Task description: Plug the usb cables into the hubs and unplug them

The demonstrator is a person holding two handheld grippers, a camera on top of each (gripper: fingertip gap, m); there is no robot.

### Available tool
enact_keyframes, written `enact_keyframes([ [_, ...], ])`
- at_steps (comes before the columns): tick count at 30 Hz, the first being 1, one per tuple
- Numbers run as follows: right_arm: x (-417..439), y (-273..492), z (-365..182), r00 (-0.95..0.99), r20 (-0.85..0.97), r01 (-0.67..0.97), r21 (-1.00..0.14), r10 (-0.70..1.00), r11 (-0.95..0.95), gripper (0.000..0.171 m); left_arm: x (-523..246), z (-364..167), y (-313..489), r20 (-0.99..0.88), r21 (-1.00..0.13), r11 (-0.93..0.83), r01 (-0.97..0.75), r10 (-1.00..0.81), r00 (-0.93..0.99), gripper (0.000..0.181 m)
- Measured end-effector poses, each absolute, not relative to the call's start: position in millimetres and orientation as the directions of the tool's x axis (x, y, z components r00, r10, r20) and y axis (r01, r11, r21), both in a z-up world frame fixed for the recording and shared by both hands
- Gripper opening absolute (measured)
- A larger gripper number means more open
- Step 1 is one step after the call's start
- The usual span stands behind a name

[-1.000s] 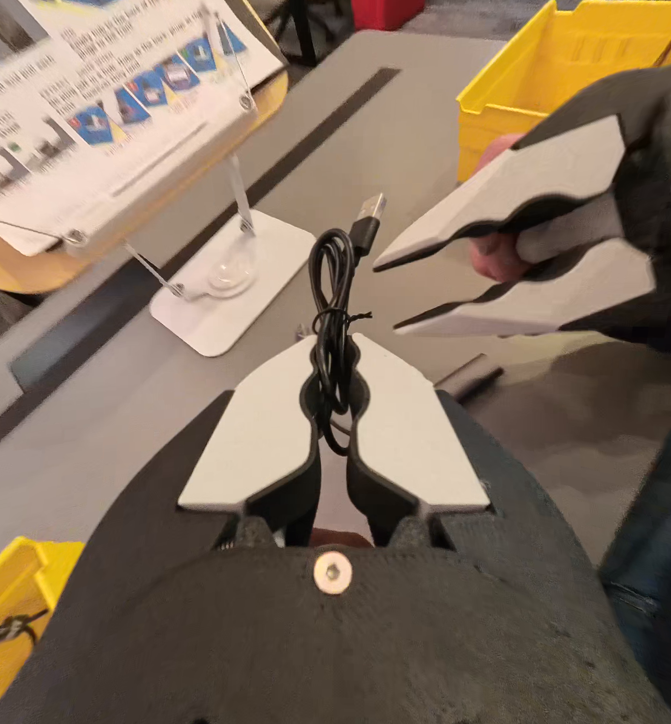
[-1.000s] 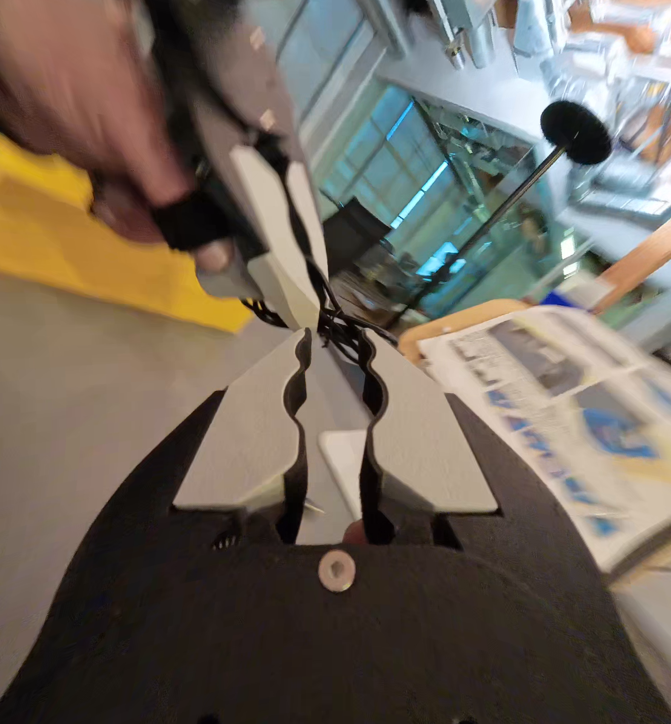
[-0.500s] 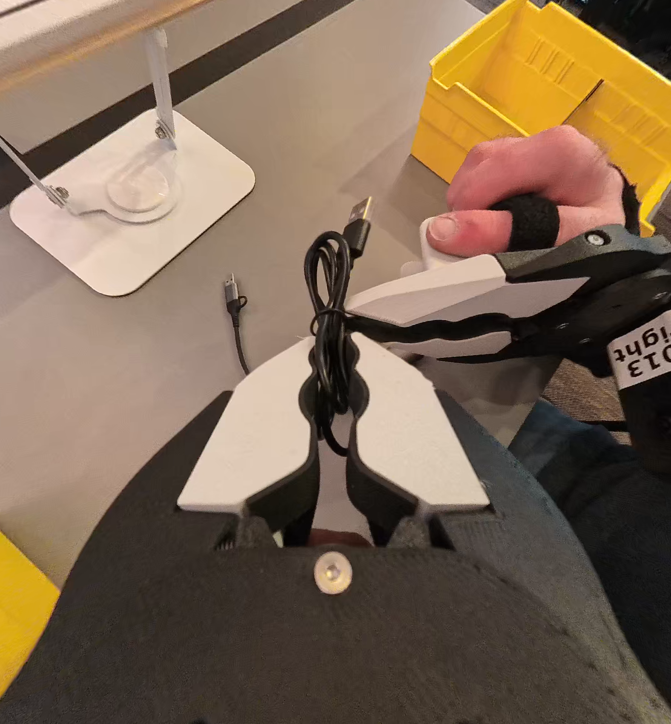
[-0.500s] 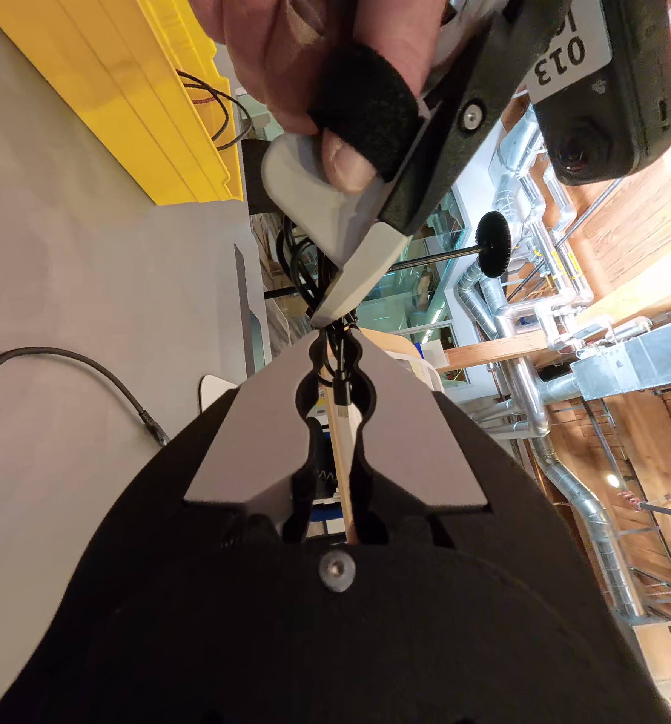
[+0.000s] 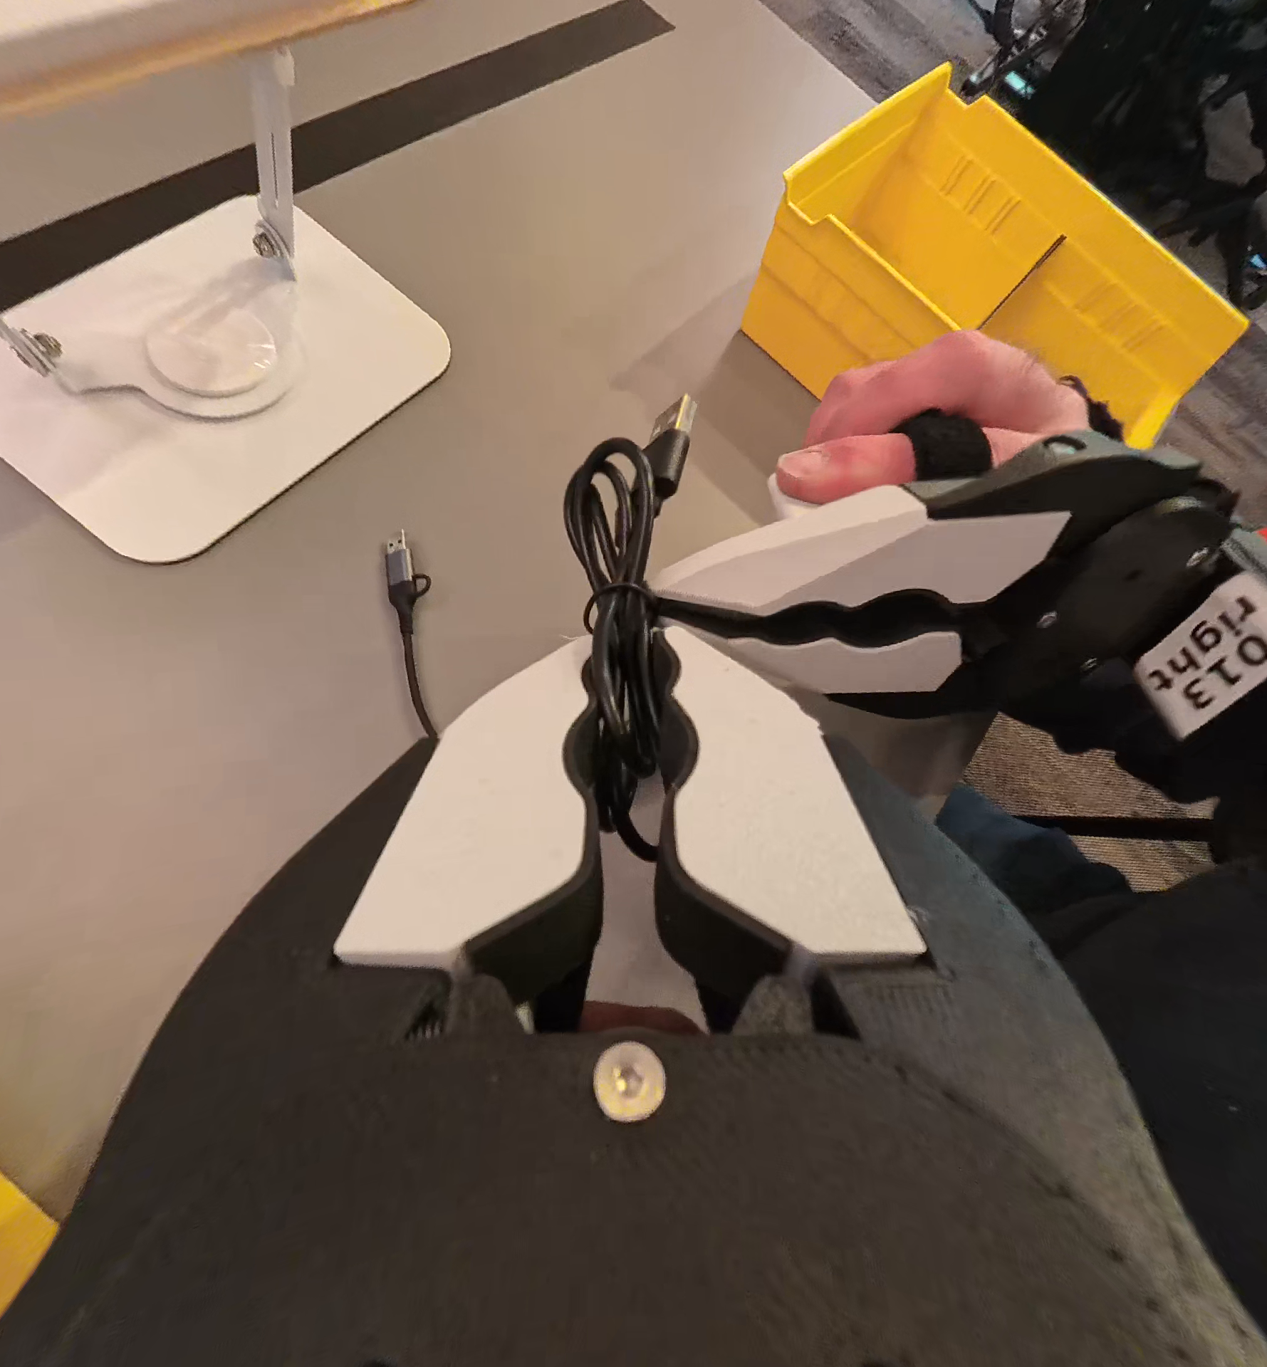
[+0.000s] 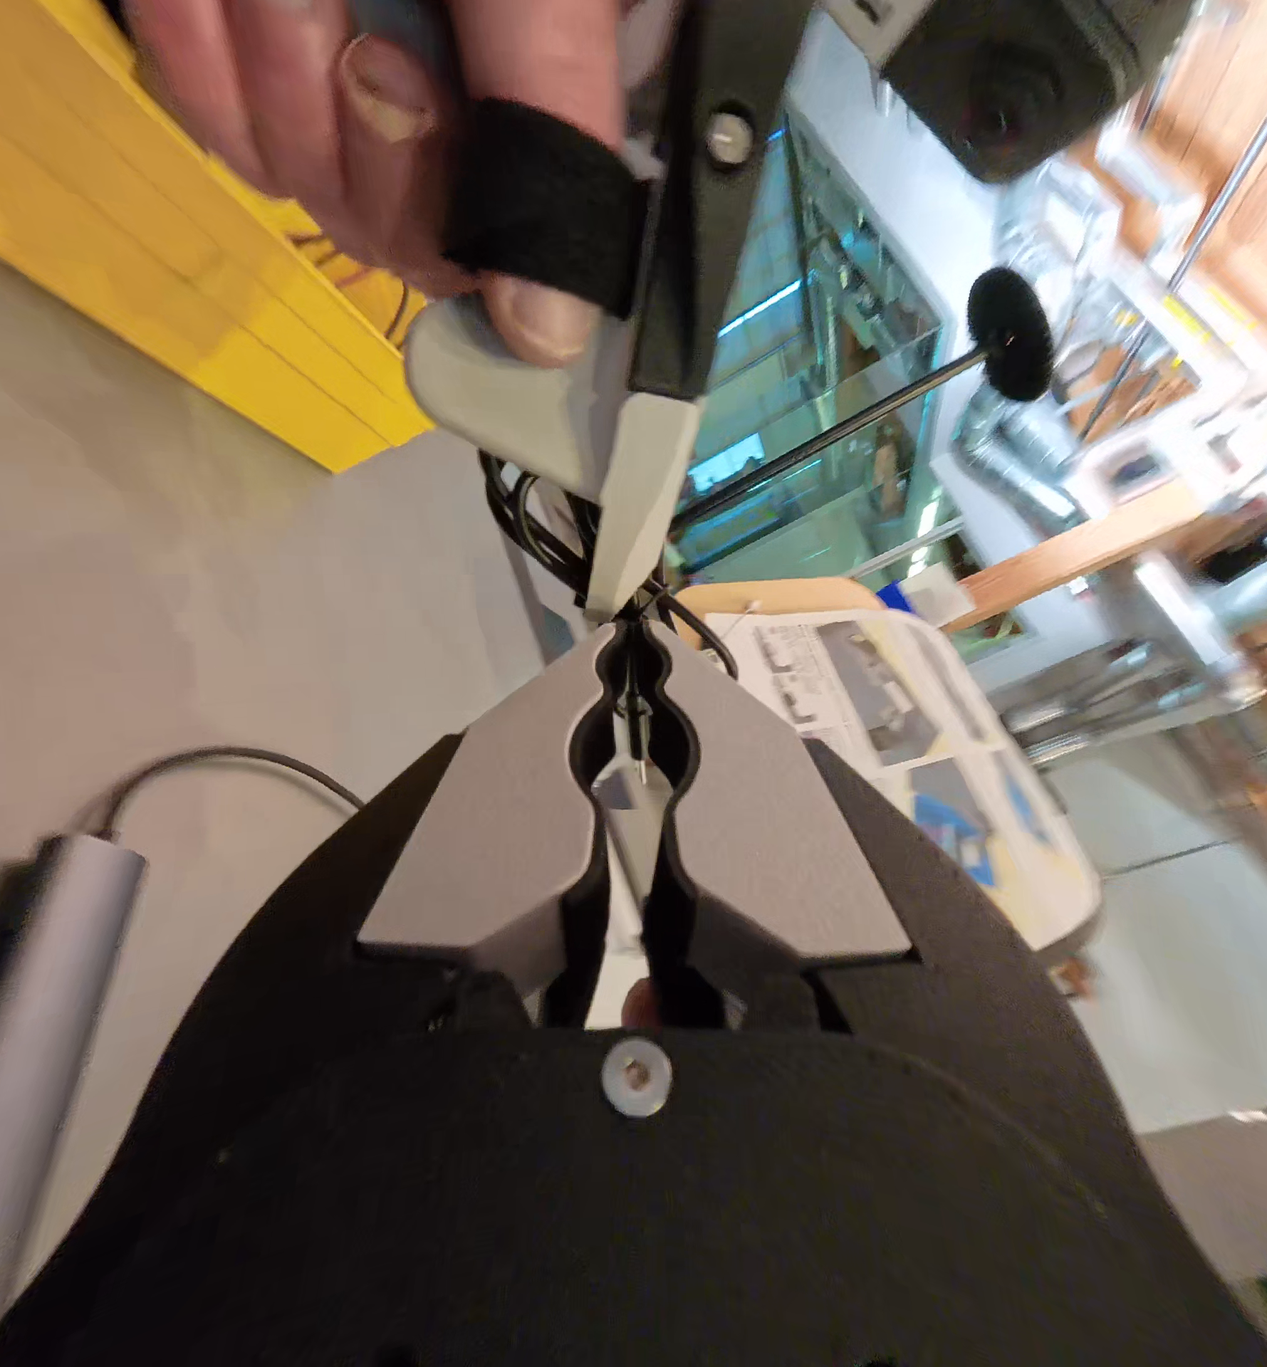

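A: From the left wrist view, why is the left claw squeezed on that black coil?

B: Its jaws are clamped on the bundled usb cable, holding it upright above the counter so the bundle stays steady. The silver plug sticks up just beyond the claw tips, free and unplugged. The right claw reaches in from the right with its tips pinched on the thin twist tie that rings the coil, probably to undo it while the other claw braces the cable.

A: And the loose grey connector to the left of the claw?

B: It lies flat on the counter, apart from the bundle. Farther off stand a white stand base and a yellow bin.

A: Now the right wrist view?

B: The right claw is closed, a strand of tie running back between its jaws. The left claw's tip meets it head-on, the coil just behind. The grey hub lies on the counter, low to the left of this claw, with nothing plugged in that I can see. So I judge plugging hasn't started.
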State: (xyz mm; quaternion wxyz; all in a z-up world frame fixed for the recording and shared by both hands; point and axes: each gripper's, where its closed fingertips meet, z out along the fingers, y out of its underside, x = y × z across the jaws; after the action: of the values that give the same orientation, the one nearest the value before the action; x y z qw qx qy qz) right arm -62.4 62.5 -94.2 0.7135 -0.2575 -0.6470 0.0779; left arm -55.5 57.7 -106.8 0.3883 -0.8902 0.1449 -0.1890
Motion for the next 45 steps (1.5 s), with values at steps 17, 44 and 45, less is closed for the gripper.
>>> enact_keyframes([
  [17, -55, 65, -74, -0.327, -0.603, -0.175, -0.718, 0.728, -0.674, 0.000, -61, -77, 74, -0.859, -0.471, -0.019, -0.882, -0.220, 0.463, 0.008],
  [44, -63, 58, -89, 0.119, 0.969, 0.236, -0.237, 0.215, 0.942, 0.000, -60, -103, 58, 0.004, -0.740, -0.607, -0.291, -0.436, 0.900, 0.009],
  [45, -63, 58, -90, 0.112, 0.972, 0.243, -0.229, 0.207, 0.943, 0.000, -60, -103, 58, 0.018, -0.736, -0.616, -0.281, -0.432, 0.902, 0.009],
])
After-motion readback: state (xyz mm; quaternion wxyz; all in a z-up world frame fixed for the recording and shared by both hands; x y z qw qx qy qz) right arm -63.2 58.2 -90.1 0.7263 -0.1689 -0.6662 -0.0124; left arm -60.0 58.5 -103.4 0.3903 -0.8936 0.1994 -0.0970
